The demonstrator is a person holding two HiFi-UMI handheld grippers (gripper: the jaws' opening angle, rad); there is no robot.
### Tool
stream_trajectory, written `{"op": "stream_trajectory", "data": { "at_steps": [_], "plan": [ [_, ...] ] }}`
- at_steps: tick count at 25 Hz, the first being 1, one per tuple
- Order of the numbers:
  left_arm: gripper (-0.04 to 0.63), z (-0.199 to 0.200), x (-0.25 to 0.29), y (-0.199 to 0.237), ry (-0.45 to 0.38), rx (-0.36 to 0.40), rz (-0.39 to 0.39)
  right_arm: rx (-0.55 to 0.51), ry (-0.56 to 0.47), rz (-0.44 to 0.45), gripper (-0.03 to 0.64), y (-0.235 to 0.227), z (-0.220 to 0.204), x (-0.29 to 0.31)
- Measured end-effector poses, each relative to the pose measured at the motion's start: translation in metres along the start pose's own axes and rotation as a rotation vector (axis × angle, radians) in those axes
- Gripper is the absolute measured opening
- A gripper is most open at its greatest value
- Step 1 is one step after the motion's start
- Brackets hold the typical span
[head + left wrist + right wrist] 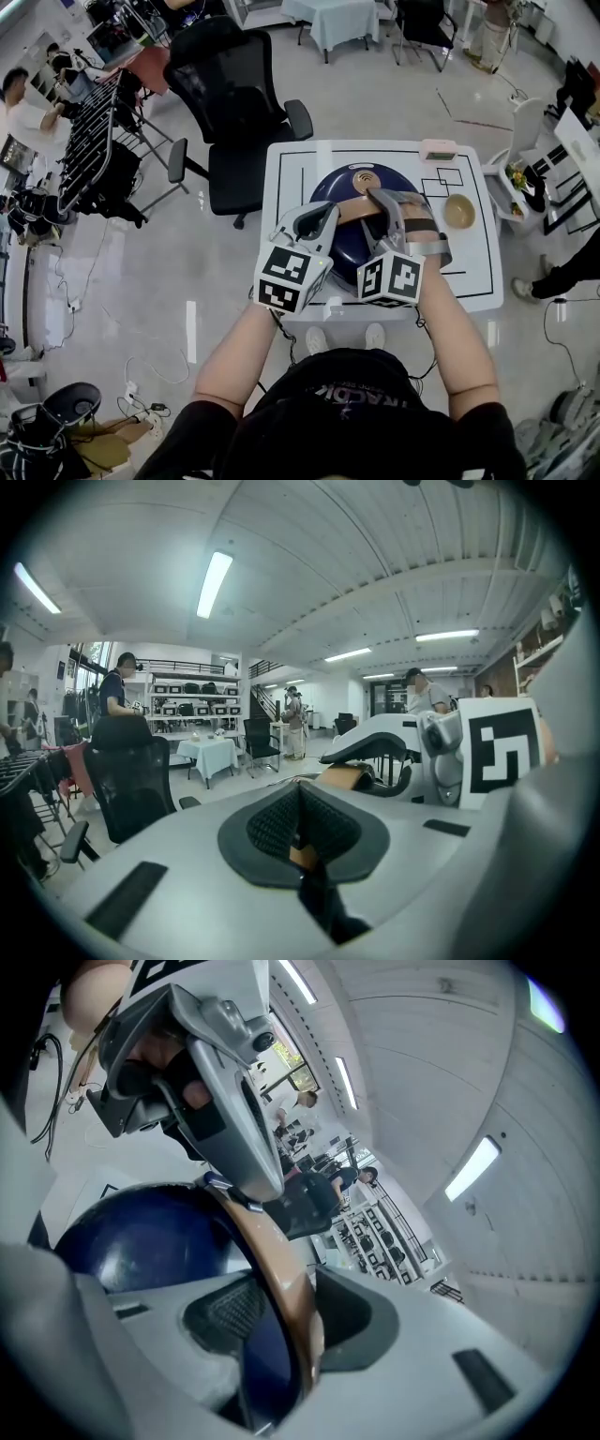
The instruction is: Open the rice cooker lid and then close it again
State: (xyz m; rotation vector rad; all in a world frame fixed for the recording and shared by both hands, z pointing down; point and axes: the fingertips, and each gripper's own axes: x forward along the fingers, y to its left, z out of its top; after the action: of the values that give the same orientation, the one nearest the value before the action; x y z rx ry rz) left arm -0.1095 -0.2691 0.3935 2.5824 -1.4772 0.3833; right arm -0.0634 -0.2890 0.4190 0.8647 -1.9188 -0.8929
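1 rice cooker (330,192), l gripper (298,817) closed, r gripper (281,1312) wide round handle (262,1241)

Glossy grey floor (141,281), blk office chair (230,103) behind white table (281,187), cloth-covered table (330,19) in bg, ceiling strip lights (214,583), shelving (192,700) on far wall

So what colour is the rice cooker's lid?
The lid is dark navy blue, with a tan handle; clearest in the head view.

Tabletop (291,192) lies bare left of cooker (330,192); bowl (458,210) stands right.
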Motion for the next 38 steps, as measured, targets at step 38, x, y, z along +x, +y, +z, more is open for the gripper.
{"op": "stream_trajectory", "data": {
  "at_steps": [38],
  "plan": [
    [0.028,-0.014,0.006,-0.006,-0.026,-0.043,0.009,-0.041,0.011,-0.028,0.178,0.010,-0.014,0.000]
  ]
}}
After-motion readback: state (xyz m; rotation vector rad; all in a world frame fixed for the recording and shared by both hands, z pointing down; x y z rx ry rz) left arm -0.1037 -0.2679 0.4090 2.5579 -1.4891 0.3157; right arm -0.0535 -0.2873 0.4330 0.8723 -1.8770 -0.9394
